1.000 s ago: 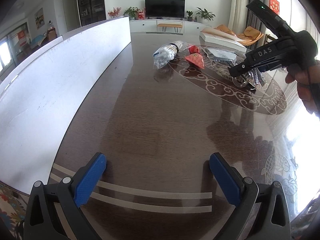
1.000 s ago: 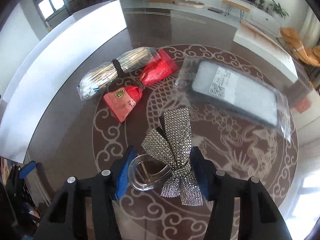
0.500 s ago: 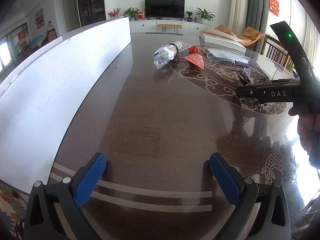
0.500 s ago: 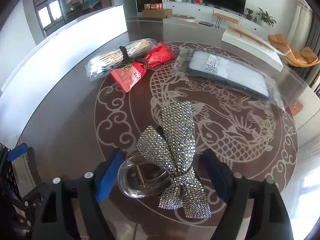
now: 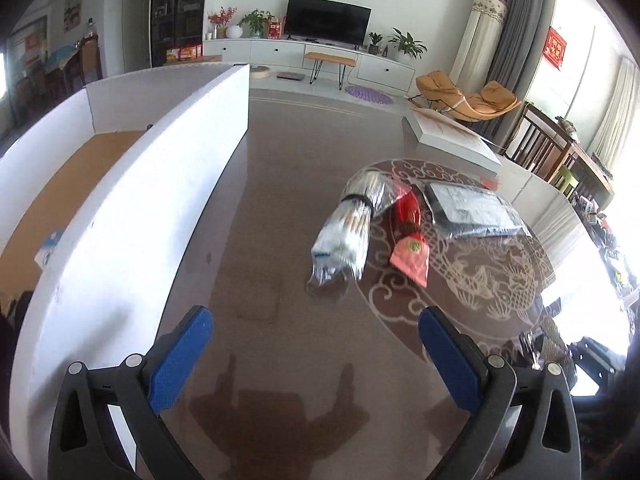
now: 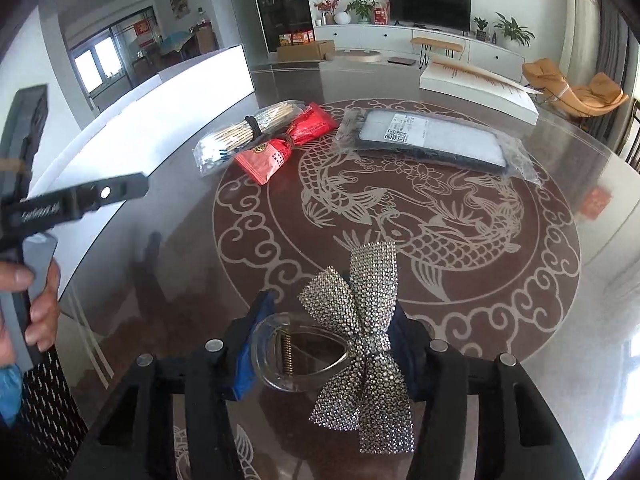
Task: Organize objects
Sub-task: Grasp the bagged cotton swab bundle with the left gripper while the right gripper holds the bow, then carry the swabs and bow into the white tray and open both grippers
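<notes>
A clear hair clip with a rhinestone bow [image 6: 356,320] sits between the blue pads of my right gripper [image 6: 332,324]. The jaws are closing and the pads press on its sides. It hangs just above the dark patterned table [image 6: 500,280]. My left gripper [image 5: 314,320] stands open with nothing in it, over bare tabletop. Ahead of it lie a bag of cotton swabs [image 5: 344,236], a red packet [image 5: 410,248] and a bagged dark phone case [image 5: 472,210]. In the right wrist view the swabs [image 6: 244,136], the red packet [image 6: 280,148] and the case [image 6: 432,136] lie at the far side.
A tall white box [image 5: 160,184] with a brown floor runs along the table's left side; a small blue-and-white item lies in it. A flat white box [image 5: 452,136] rests at the far right edge. A hand [image 6: 36,300] holds the left gripper's body at left.
The left gripper has moved forward and up towards the packets, so the white box's inside now shows. The right gripper has drawn back with the clip and pinched it a little tighter.
</notes>
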Demonstrator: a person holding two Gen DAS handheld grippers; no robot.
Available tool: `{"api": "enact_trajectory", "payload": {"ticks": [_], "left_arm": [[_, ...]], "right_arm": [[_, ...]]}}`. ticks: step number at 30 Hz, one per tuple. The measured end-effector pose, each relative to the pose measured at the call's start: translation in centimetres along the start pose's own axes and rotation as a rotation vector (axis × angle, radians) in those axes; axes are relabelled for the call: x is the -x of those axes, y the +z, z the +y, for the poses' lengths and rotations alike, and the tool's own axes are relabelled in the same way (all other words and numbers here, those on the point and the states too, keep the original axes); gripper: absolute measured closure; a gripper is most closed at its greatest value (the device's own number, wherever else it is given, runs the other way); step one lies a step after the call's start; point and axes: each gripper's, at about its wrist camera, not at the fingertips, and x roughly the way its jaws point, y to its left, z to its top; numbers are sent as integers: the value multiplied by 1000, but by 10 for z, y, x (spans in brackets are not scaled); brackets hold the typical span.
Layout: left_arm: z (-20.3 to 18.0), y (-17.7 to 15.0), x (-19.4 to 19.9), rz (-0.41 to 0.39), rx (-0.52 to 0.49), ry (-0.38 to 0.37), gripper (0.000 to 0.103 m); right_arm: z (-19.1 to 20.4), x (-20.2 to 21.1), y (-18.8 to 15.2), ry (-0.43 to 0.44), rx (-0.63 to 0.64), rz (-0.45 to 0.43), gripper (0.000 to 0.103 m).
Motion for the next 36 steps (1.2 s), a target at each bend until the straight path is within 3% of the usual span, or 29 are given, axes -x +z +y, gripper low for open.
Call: {"api": "enact_trajectory", "payload": {"ticks": [2,4,7,8,10,11,12,18,25,28,30,32,36], "left_arm": [[-5,30,-20,7,-33,13,0],[-13,51,-41,27,-63,24,7],[-23,63,-68,74,-97,7,15],[-26,63,-75,85,-107,6,23],[-30,58,-85,104,-130,5,48],[-31,53,-87,109,-139,0,71],[-31,49,-86,93,-145,17,73],[-11,13,-34,-19,-68,0,74],[27,-3,77,-163,103,-61,74],[59,4,120,-211,130,0,73],[88,7,134,-202,145,100,73],[123,4,139,-164,184,185,73],[189,-5,130,-65,274,278,74]], "right_arm": [[0,9,-5,13,-7,-10,48],[2,16,-12,14,2,-17,49],[3,22,-21,6,22,-24,49],[3,23,-22,0,27,-23,49],[1,25,-23,-6,30,-20,49],[-1,26,-23,-3,25,-18,49],[-3,27,-24,2,18,-18,50],[-6,40,-19,55,-37,-31,50],[32,60,24,123,38,-100,50],[72,61,59,194,112,-140,50],[108,58,87,266,168,-156,50],[149,50,113,331,227,-164,50],[234,15,158,424,315,-117,50]]}}
